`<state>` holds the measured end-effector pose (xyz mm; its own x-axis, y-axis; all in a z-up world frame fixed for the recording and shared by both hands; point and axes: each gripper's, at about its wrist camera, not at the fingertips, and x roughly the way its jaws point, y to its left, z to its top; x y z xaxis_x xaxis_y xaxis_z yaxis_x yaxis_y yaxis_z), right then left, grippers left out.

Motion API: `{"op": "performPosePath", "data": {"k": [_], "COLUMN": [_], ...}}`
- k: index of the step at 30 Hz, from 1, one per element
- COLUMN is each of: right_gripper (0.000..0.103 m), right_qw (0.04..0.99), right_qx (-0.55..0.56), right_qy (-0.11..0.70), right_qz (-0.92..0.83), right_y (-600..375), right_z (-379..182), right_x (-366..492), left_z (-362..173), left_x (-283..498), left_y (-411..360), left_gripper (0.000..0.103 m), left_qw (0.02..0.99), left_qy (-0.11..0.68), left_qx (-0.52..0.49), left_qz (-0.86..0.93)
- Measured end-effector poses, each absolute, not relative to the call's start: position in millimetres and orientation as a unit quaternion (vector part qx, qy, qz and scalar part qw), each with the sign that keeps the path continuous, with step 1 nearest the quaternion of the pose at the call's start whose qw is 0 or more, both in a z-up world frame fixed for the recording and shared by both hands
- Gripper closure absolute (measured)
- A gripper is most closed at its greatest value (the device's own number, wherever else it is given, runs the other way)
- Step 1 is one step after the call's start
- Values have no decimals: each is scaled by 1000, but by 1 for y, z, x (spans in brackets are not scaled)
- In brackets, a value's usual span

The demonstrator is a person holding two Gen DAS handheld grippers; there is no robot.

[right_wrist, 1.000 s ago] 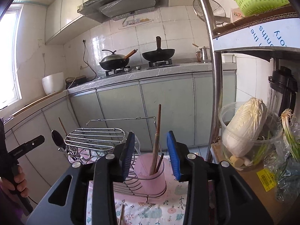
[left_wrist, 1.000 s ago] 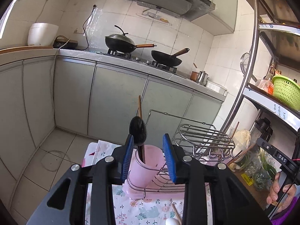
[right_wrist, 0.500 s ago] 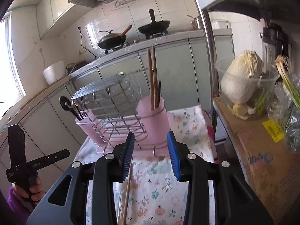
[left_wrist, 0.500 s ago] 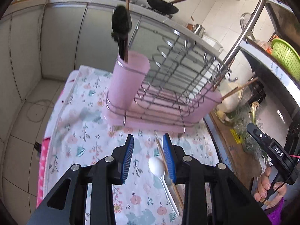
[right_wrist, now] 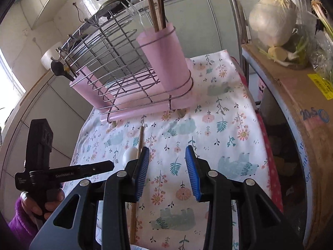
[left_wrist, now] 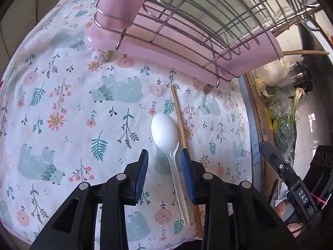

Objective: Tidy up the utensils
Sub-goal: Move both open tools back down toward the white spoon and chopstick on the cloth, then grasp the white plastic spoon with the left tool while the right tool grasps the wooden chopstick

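A white plastic spoon (left_wrist: 166,134) lies on the floral cloth (left_wrist: 72,108), bowl toward the rack, beside a wooden chopstick (left_wrist: 180,116). My left gripper (left_wrist: 164,162) is open and low over the cloth, its jaws either side of the spoon's neck. My right gripper (right_wrist: 167,164) is open and empty above the cloth, right of the spoon (right_wrist: 129,154) and chopstick (right_wrist: 139,143). The wire dish rack (right_wrist: 116,62) on its pink tray has a pink cup (right_wrist: 164,58) holding chopsticks and another pink cup (right_wrist: 87,91) with a black spoon.
A cardboard box (right_wrist: 295,108) with a cabbage (right_wrist: 272,18) and greens stands to the right of the cloth. A metal shelf post (right_wrist: 237,20) rises behind it. Kitchen cabinets lie beyond the rack.
Both grippers have tipped down and dropped toward the cloth. The left gripper has come down over the white spoon, which now lies between its open jaws.
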<state>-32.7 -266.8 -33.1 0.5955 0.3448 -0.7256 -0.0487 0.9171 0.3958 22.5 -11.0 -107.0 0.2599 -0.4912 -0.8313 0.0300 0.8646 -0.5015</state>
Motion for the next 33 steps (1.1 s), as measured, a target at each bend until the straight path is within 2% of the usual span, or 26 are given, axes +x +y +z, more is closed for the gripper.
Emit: {"op": "performPosePath", "data": {"k": [14,15,17,21,33], "right_gripper": [66,66,66,66,66], "right_qw": [865,864,865,866,862], "right_qx": [184,184,182,179,177], "right_qy": [452,453,453,451,460], "right_qz": [118,119,119,117,122], "right_y": [-270,-270,-269,-271,-268], "right_z": [-47,-47,-48,-47,-51], "right_x": [-24,-24,-24,-24,-20], "left_z": [-131,-131,-130,-125,-129], "left_x": [54,55,56,57,64], "left_y": [-20,-22,-23,-32,-54], "left_gripper": [72,78,79,91,90], "left_qw": [740,741,740,736,719], "left_qy": [604,604,603,601,620], "left_qx": [-265,-263,-265,-272,-250], "left_qz": [-133,-131,-134,-155,-191]}}
